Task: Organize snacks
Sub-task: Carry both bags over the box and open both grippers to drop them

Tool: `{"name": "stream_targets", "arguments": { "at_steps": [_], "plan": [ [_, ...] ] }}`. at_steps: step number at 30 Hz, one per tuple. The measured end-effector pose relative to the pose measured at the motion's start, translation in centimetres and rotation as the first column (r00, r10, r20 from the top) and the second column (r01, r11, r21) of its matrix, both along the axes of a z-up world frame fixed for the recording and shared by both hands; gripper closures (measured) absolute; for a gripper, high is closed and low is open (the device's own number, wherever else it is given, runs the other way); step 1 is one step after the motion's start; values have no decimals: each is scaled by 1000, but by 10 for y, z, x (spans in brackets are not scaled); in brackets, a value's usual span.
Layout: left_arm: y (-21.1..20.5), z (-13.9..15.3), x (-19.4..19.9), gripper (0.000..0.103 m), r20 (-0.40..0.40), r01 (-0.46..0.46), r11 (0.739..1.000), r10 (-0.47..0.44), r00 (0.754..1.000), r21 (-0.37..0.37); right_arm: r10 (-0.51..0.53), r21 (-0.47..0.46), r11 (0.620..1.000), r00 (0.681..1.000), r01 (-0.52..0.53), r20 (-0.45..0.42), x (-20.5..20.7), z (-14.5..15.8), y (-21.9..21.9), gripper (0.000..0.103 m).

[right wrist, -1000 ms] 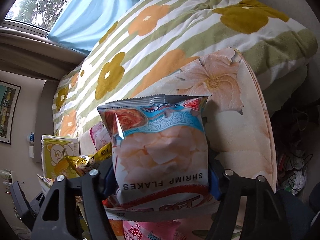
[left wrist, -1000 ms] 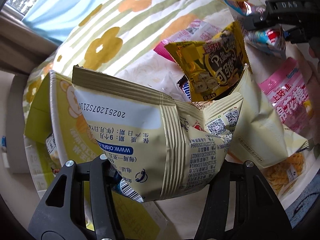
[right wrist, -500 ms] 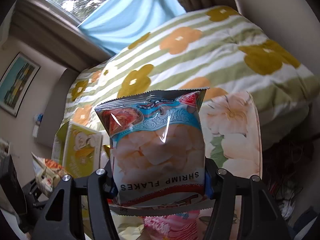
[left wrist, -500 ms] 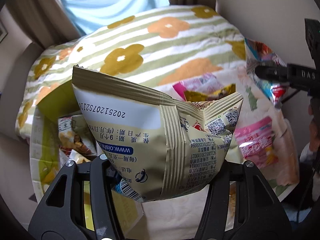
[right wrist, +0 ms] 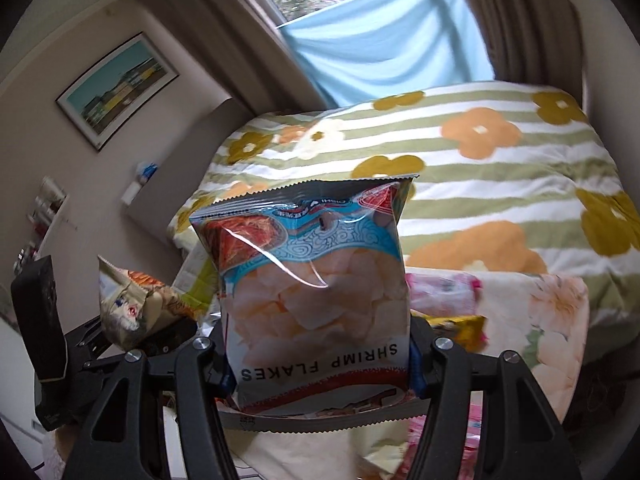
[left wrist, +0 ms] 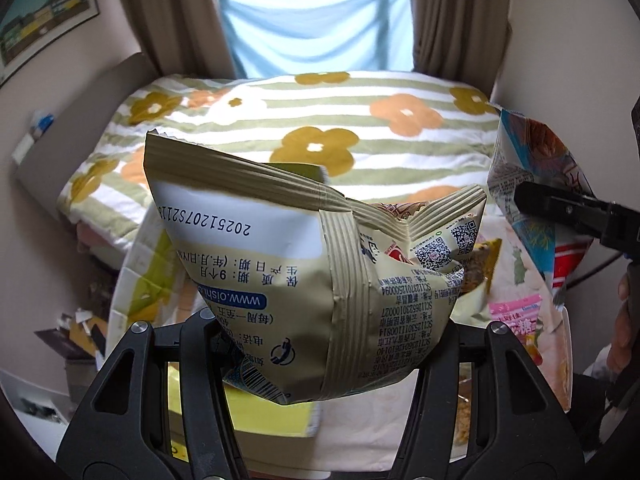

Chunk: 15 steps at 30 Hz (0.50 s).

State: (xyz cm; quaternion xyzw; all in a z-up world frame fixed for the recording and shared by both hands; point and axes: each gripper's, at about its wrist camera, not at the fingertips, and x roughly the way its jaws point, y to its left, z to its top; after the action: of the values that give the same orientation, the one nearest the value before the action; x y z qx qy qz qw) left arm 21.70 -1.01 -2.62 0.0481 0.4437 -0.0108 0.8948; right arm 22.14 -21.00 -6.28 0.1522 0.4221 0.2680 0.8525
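Observation:
My left gripper (left wrist: pixel 324 340) is shut on a beige snack bag (left wrist: pixel 280 240), held back side up with its printed date showing, well above the table. My right gripper (right wrist: pixel 316 360) is shut on a blue and red shrimp flakes bag (right wrist: pixel 316 280), its pads pressing the bag's lower sides. In the left wrist view the right gripper (left wrist: pixel 560 208) and the shrimp flakes bag (left wrist: pixel 528 160) sit at the right edge. In the right wrist view the left gripper (right wrist: pixel 120 340) and the beige bag (right wrist: pixel 128 308) sit low at the left.
Below lies a floral tablecloth (right wrist: pixel 552 320) with a pink packet (left wrist: pixel 516 316), a yellow packet (right wrist: pixel 460 328) and a yellow-green carton (left wrist: pixel 140 264). Behind it is a bed with a striped flowered blanket (left wrist: pixel 320 120), then a window with brown curtains (left wrist: pixel 180 20).
Both grippers have risen with their bags and rolled upright. The snack pile has dropped lower in view, and the bed and window now fill the background.

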Motion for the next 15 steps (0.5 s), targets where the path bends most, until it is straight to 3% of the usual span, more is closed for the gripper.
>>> {"name": "stream_targets", "arguments": {
  "at_steps": [5, 15],
  "plan": [
    [58, 1, 1, 53, 14, -38, 999, 39, 999, -13, 55, -7, 998, 998, -55, 25, -5, 8, 60, 45],
    [164, -38, 16, 53, -81, -61, 998, 59, 995, -18, 87, -37, 995, 996, -88, -21, -6, -7, 161, 45]
  ]
}}
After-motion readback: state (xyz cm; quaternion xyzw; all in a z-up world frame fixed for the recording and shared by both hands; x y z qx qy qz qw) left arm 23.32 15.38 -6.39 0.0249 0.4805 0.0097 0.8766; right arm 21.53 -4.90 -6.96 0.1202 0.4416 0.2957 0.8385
